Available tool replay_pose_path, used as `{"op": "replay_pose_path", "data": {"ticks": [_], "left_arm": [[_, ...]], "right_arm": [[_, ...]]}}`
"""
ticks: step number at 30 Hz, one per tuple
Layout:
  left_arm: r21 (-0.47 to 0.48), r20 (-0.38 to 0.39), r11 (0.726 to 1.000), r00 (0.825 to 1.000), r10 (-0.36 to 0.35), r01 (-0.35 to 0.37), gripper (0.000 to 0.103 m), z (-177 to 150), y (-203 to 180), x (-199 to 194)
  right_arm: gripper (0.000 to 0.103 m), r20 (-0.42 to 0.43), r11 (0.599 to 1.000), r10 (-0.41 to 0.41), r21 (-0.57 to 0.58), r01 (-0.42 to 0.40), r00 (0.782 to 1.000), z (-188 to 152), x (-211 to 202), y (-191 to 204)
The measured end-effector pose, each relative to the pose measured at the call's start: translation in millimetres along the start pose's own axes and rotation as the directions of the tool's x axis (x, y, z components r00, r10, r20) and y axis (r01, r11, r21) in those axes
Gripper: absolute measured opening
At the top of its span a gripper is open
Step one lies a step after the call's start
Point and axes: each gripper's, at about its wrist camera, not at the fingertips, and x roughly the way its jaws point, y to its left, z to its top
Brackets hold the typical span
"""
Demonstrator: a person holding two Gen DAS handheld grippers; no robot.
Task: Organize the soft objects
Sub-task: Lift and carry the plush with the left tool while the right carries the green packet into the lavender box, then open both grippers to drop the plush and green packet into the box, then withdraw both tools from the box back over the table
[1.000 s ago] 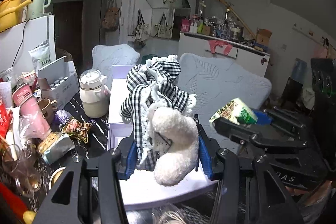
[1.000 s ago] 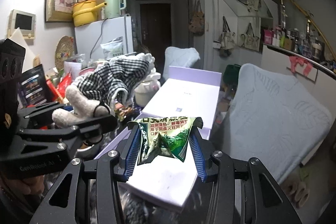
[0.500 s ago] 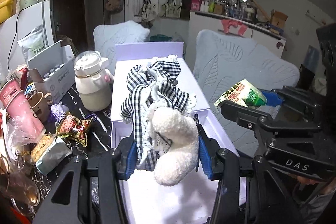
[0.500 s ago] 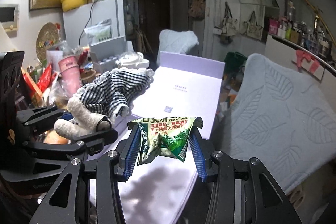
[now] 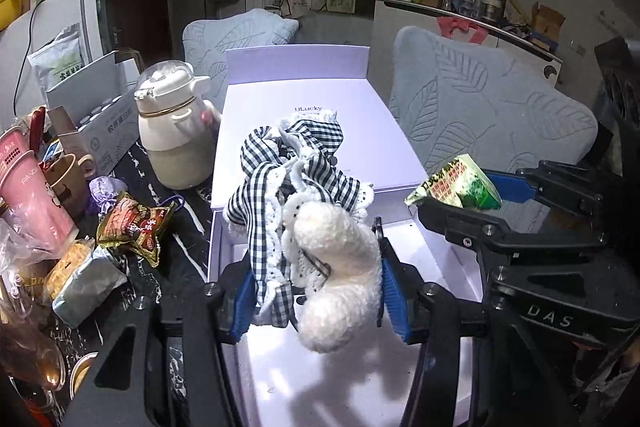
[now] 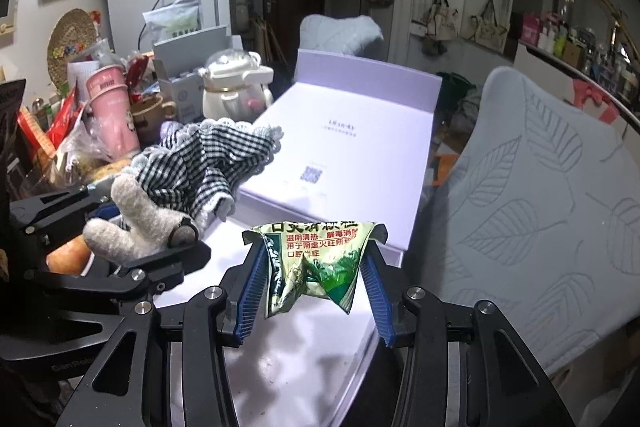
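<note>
- left gripper has its blue pads clamped on a plush toy w/ a checkered dress, fluffy white leg hanging down btwn the jaws
- toy is up in the air over the open white box, not touching it afaict
- right gripper is closed on a crumpled green packet, also over the box, just right of the toy
- box lid lies flat behind
- cream teapot + snack bag on the cluttered table to the left
</note>
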Motion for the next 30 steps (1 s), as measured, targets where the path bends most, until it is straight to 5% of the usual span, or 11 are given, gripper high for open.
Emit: {"op": "replay_pose_path", "data": {"ticks": [3, 8, 17, 30], "left_arm": [[0.024, -0.026, 0.999, 0.999, 0.026, -0.026, 0.056, -0.6, -2.9, 5.4], [0.047, -0.069, 0.997, 0.995, 0.069, -0.066, 0.06, -1.8, -6.6, 8.9], [0.041, -0.058, 0.994, 0.993, 0.1, -0.097, 0.06, 5.6, -11.3, -9.7], [0.024, 0.044, 0.993, 0.993, 0.113, -0.115, 0.06, 22.4, -20.3, -86.1]], "right_arm": [[0.049, -0.031, 1.0, -0.008, 0.005, 0.009, 0.999, -3.4, 7.9, -2.3], [0.069, -0.069, 0.998, -0.052, 0.027, 0.054, 0.996, -9.1, 12.9, -10.4], [0.071, -0.075, 0.996, -0.07, 0.045, 0.073, 0.995, -14.3, -3.4, -17.2], [0.071, 0.052, 0.994, -0.101, 0.041, 0.099, 0.994, 3.7, -79.4, -4.6]]}}
